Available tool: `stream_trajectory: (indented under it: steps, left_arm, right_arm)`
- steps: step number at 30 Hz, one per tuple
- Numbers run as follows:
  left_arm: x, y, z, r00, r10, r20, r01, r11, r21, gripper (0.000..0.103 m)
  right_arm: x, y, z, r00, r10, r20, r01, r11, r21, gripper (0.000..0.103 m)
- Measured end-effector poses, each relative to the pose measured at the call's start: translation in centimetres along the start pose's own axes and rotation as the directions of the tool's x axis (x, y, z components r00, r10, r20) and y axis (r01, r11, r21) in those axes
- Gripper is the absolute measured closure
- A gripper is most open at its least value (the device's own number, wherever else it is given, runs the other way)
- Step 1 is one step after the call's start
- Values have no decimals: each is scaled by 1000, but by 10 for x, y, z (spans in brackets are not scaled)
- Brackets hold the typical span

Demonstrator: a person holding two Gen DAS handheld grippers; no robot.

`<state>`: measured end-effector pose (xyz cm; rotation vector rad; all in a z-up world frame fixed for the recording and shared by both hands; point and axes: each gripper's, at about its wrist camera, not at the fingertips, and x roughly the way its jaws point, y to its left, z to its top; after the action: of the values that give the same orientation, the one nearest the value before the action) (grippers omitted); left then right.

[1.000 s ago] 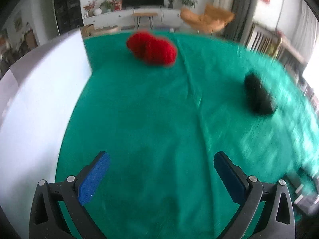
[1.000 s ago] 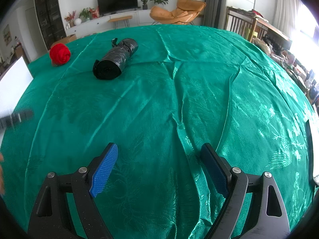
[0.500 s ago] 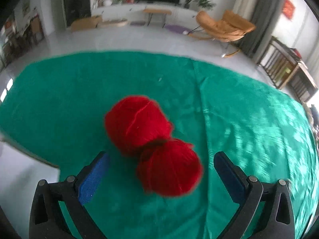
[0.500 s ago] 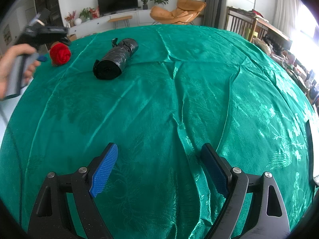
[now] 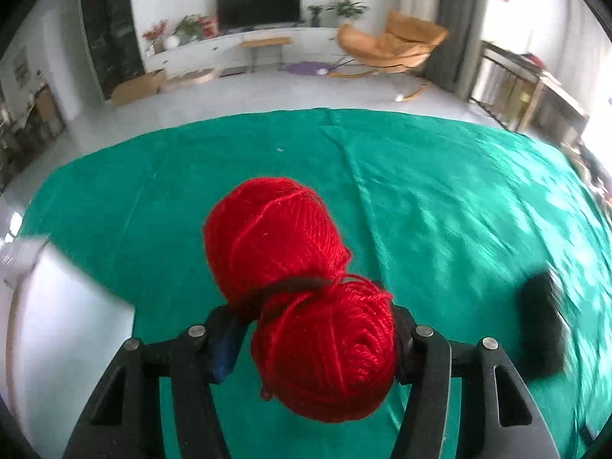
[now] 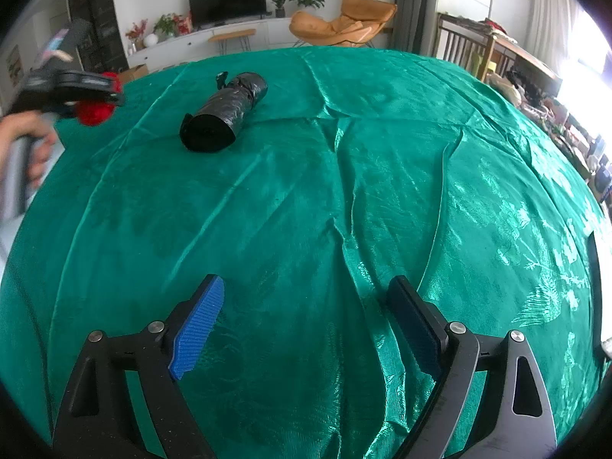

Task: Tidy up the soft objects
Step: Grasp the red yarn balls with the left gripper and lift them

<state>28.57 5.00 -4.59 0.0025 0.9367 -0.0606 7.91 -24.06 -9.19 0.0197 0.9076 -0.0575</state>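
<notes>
Left gripper point(image 5: 319, 338): jaws closed on the near lobe of the red yarn skein point(image 5: 302, 294), which is cinched at its waist by a dark band. The far lobe juts beyond the jaws unsupported. Long axis runs away from the gripper, tilted left, pointing toward the far tabletop edge.

Risk, as judged: soft yarn may compress and slip out, or the free lobe may sag and loose strands snag.

Right gripper point(image 6: 302, 325): jaws wide, empty, low over the green tablecloth point(image 6: 382, 176).

Beyond the skein to its right lies the black bag roll point(image 6: 223, 113); white box point(image 5: 57, 329) to its left.
</notes>
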Motion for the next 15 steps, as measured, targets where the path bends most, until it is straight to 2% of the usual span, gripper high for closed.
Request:
stream_trajectory:
  steps: [4, 8, 11, 13, 15]
  left_arm:
    - [-58, -17, -45, 998, -55, -8, 56, 997, 49, 42]
    - [-106, -32, -105, 993, -110, -40, 114, 988, 106, 41]
    - [-119, -39, -139, 990, -129, -55, 136, 981, 141, 39]
    - [-121, -44, -154, 991, -134, -25, 136, 978, 161, 33]
    - [-111, -44, -160, 994, -107, -11, 108, 983, 149, 24]
  right_arm:
    - [0, 0, 0, 1000, 0, 0, 0, 1000, 0, 13]
    - [0, 0, 0, 1000, 0, 0, 0, 1000, 0, 13]
    - [0, 0, 0, 1000, 0, 0, 0, 1000, 0, 13]
    - [0, 0, 0, 1000, 0, 0, 0, 1000, 1, 13]
    - [0, 0, 0, 1000, 0, 0, 0, 1000, 1, 13]
